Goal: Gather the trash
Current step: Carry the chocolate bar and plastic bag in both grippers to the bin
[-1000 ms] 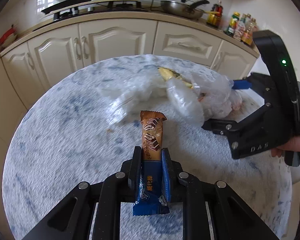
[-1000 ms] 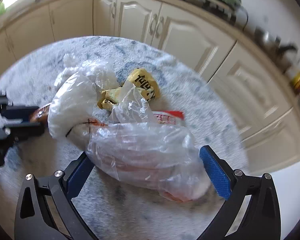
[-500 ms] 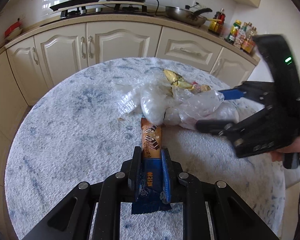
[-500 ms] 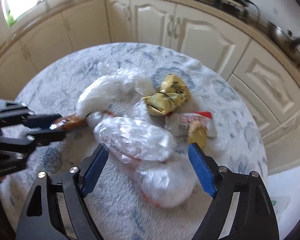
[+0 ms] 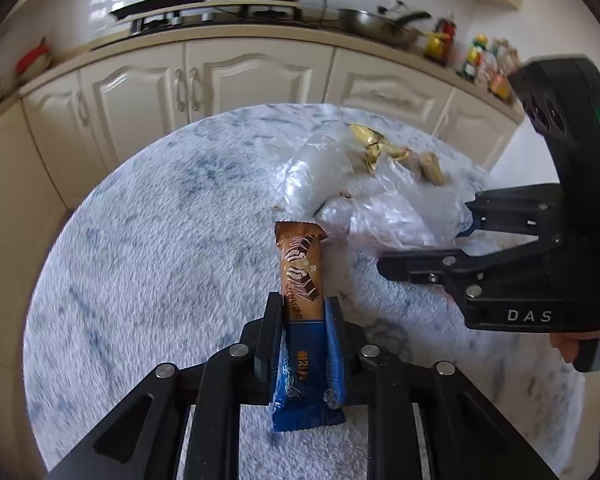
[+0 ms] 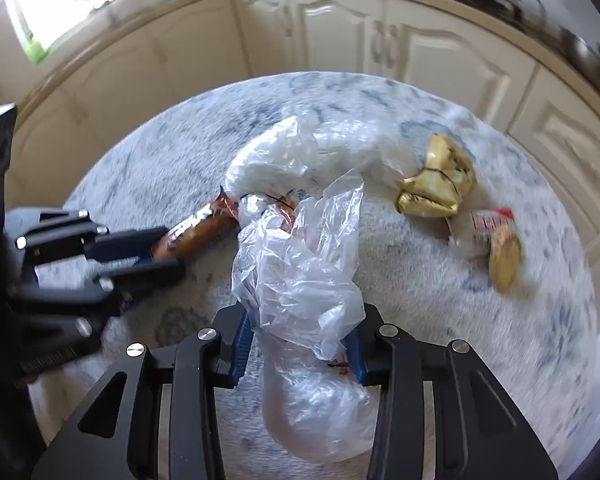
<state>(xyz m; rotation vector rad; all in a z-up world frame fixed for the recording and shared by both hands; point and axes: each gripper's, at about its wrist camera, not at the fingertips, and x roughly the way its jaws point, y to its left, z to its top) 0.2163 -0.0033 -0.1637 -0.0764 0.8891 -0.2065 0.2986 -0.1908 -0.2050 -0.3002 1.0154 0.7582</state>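
Observation:
My left gripper (image 5: 303, 304) is shut on a brown and blue snack bar (image 5: 300, 264), and its jaws are just starting to open. The bar's far end touches the crumpled mouth of a clear plastic bag (image 6: 300, 264) on the round table (image 5: 160, 240). My right gripper (image 6: 300, 332) has its blue pads on both sides of the bag's near end and its jaws are closing on it. In the right wrist view the left gripper (image 6: 168, 252) comes in from the left with the snack bar (image 6: 204, 232).
A crumpled gold wrapper (image 6: 436, 188), a red and white wrapper (image 6: 492, 220) and a round tan biscuit (image 6: 504, 256) lie on the table right of the bag. Cream kitchen cabinets (image 5: 260, 76) stand behind the table.
My right gripper's jaws have narrowed from wide apart onto the bag, and the bag now lies clear of the gold wrapper. My left gripper has carried the bar up to the bag's mouth.

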